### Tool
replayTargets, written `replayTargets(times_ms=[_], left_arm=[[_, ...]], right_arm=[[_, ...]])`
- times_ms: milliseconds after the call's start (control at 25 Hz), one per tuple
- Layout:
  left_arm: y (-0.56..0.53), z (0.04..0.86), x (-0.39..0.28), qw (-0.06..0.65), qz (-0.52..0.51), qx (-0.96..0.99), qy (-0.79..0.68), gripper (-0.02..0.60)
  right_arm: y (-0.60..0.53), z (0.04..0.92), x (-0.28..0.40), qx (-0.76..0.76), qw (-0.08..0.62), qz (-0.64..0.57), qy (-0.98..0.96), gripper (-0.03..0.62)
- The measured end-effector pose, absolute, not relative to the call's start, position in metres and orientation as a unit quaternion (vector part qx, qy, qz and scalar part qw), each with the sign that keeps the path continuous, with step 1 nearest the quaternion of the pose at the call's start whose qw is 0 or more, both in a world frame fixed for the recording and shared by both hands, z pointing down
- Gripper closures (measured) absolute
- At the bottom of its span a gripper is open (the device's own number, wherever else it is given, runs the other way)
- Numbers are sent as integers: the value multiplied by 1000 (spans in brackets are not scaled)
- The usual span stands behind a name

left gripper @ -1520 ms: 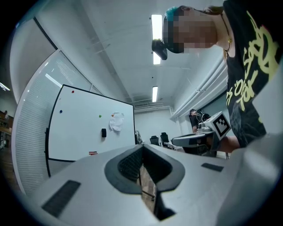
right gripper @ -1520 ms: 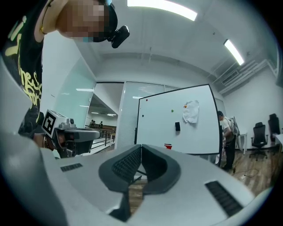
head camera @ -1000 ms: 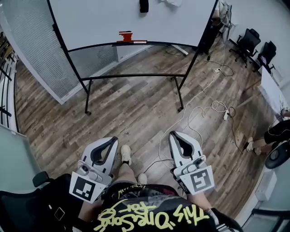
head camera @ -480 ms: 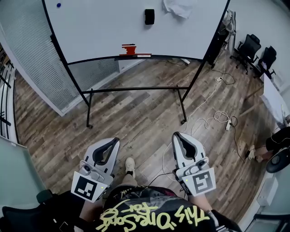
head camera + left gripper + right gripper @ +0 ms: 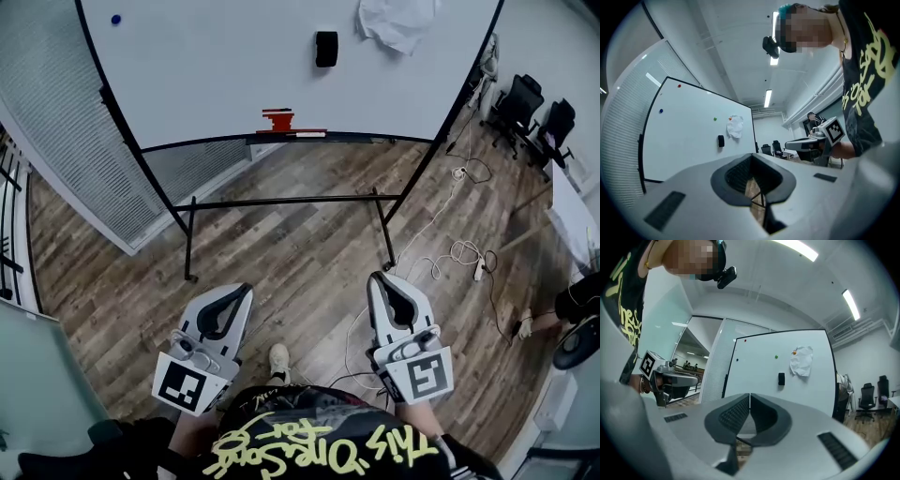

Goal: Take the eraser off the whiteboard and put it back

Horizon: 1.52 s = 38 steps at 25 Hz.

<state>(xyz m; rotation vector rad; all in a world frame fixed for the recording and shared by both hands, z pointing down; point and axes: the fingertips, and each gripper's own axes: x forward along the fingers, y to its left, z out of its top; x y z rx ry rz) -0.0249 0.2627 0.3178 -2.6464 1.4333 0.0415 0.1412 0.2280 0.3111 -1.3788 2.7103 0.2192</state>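
Eraser (image 5: 326, 49) top centre on whiteboard (image 5: 216, 75). Left gripper (image 5: 232, 298) & right gripper (image 5: 381, 283) low in frame, jaws shut, empty, prob. because board's well out of reach.

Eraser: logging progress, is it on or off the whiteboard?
On: the eraser sits on the whiteboard, left of the crumpled paper.

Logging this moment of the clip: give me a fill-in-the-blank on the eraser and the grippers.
The black eraser sits on the whiteboard, to the ____ of the crumpled white sheet.
The jaws of the left gripper and right gripper are both ____.
The item on the whiteboard's ledge is coloured ____.
Missing: left; shut; red.
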Motion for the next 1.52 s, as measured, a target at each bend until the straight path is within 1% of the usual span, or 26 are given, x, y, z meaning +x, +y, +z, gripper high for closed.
replayTargets(times_ms=[480,800,960,1400,1520], left_arm=[[188,326,-67,54,9,-889,456,574],[166,326,-63,47,15,-894,445,574],[164,324,-58,46,11,-897,439,574],[156,324,-69,49,16,-896,440,574],[158,325,-75,61,14,-899,434,574]], right_arm=[[158,315,102,-481,52,60,873,583],[135,329,104,-481,31,55,874,583],[130,323,103,-478,34,60,876,583],[127,317,92,-481,41,59,874,583],[131,318,88,-486,41,57,871,583]])
